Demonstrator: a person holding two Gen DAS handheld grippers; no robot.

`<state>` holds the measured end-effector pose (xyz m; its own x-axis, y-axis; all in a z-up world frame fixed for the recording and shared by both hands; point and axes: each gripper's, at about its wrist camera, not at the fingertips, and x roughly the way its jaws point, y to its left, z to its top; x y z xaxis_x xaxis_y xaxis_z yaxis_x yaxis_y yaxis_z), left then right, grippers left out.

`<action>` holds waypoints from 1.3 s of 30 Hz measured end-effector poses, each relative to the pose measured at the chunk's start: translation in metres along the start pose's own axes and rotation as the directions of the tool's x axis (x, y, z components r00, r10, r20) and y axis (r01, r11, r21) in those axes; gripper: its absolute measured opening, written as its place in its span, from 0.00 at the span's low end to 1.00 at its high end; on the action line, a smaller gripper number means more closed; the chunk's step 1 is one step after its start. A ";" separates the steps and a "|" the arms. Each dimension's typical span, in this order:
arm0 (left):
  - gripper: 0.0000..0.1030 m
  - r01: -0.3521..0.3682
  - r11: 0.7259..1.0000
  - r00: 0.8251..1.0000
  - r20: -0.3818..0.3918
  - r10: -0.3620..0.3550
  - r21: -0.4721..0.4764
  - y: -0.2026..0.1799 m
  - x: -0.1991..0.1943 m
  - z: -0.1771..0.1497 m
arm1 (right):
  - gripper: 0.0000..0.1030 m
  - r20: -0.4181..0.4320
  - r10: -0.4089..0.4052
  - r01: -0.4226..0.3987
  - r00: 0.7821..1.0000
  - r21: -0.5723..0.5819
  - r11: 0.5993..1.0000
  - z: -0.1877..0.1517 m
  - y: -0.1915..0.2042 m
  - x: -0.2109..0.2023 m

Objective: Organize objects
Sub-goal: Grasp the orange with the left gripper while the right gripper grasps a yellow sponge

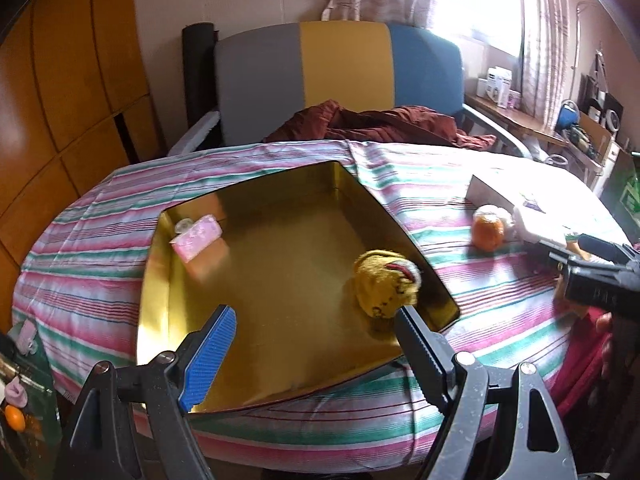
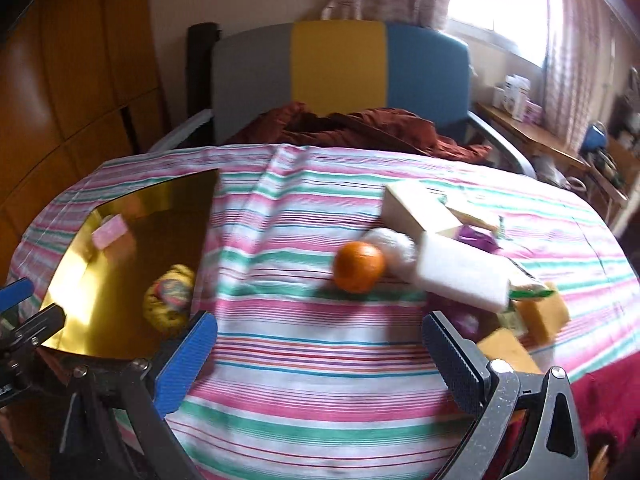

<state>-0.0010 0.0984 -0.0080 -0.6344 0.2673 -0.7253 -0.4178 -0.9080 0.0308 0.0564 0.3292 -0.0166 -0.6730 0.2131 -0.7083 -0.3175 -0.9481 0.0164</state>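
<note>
Striped cloth covers the table. Ahead of my right gripper point(image 2: 320, 334), its jaws apart and empty, sits the orange point(image 2: 359, 266), nearer it than my open left gripper point(image 1: 316, 322) over the gold tray point(image 1: 256, 280).

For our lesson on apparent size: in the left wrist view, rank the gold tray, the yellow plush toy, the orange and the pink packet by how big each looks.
1. gold tray, by far the largest.
2. yellow plush toy.
3. pink packet.
4. orange.

The packet and orange look close in size, and the toy sits nearer the camera, so the lower ranks are unsure.
</note>
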 end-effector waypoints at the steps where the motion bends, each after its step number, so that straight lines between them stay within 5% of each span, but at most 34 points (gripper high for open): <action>1: 0.81 0.015 1.000 1.000 -0.001 -0.015 0.002 -0.002 0.001 0.000 | 1.00 -0.001 -0.018 0.018 1.000 0.014 1.000 0.001 -0.009 0.000; 12: 0.81 0.171 0.984 0.984 -0.059 -0.168 0.054 -0.033 0.013 0.000 | 1.00 -0.022 -0.167 0.168 0.986 0.180 0.969 0.015 -0.110 -0.015; 21: 0.81 0.246 0.964 0.967 -0.094 -0.238 0.096 -0.058 0.020 0.004 | 1.00 -0.027 -0.269 0.261 0.963 0.359 0.896 0.020 -0.192 -0.030; 28: 0.81 0.294 0.944 0.953 -0.125 -0.278 0.147 -0.089 0.029 0.015 | 1.00 -0.023 -0.107 0.103 0.994 0.540 0.836 -0.002 -0.222 -0.016; 39: 0.81 0.328 0.928 0.938 -0.174 -0.299 0.175 -0.141 0.062 0.038 | 1.00 0.041 -0.040 0.010 0.998 0.572 0.820 -0.005 -0.229 -0.020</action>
<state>-0.0060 0.2554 -0.0312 -0.3570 0.4657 -0.8097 -0.7097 -0.6989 -0.0890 0.1455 0.5407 -0.0096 -0.6863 0.2604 -0.6791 -0.6489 -0.6410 0.4100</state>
